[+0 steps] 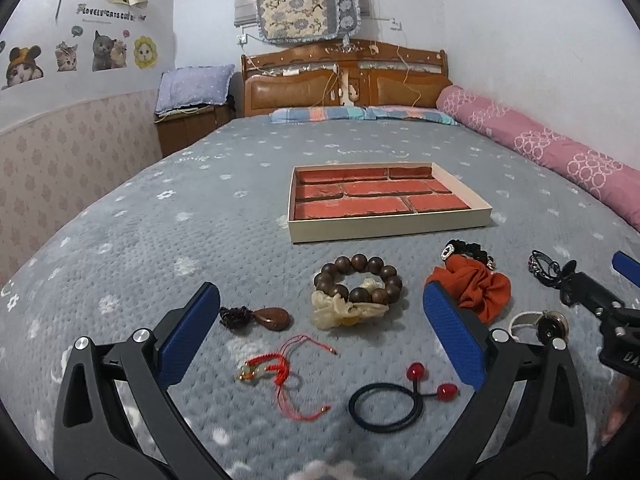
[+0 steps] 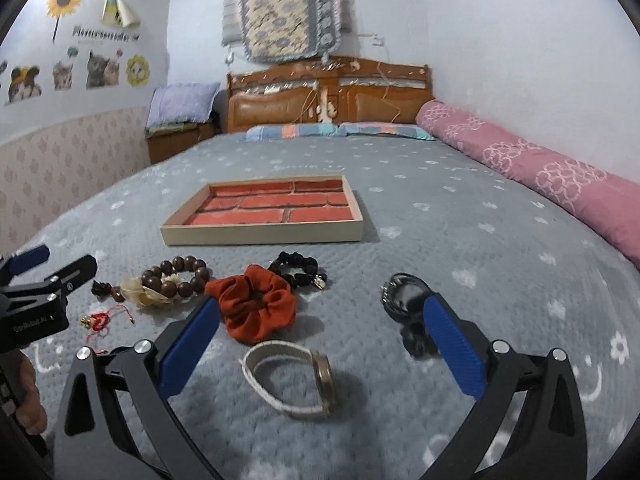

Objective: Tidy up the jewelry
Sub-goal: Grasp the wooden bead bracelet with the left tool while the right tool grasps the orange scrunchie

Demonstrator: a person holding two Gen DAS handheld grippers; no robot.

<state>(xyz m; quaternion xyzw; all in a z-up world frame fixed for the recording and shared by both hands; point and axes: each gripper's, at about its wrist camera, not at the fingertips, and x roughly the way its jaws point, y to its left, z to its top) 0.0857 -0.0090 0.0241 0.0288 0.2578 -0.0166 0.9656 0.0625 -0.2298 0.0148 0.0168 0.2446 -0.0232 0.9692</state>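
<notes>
A shallow tray with a red brick-pattern floor lies on the grey bedspread; it also shows in the right wrist view. In front of it lie a brown bead bracelet, a brown pendant, a red cord bracelet, a black hair tie with red balls, an orange scrunchie and a black bracelet. My left gripper is open and empty above them. My right gripper is open and empty over a white-strap watch, beside the orange scrunchie and a dark watch.
A rolled pink quilt lines the bed's right side. A wooden headboard and striped pillows stand at the far end. A nightstand with a purple pillow is at the left. The other gripper's body is at the right.
</notes>
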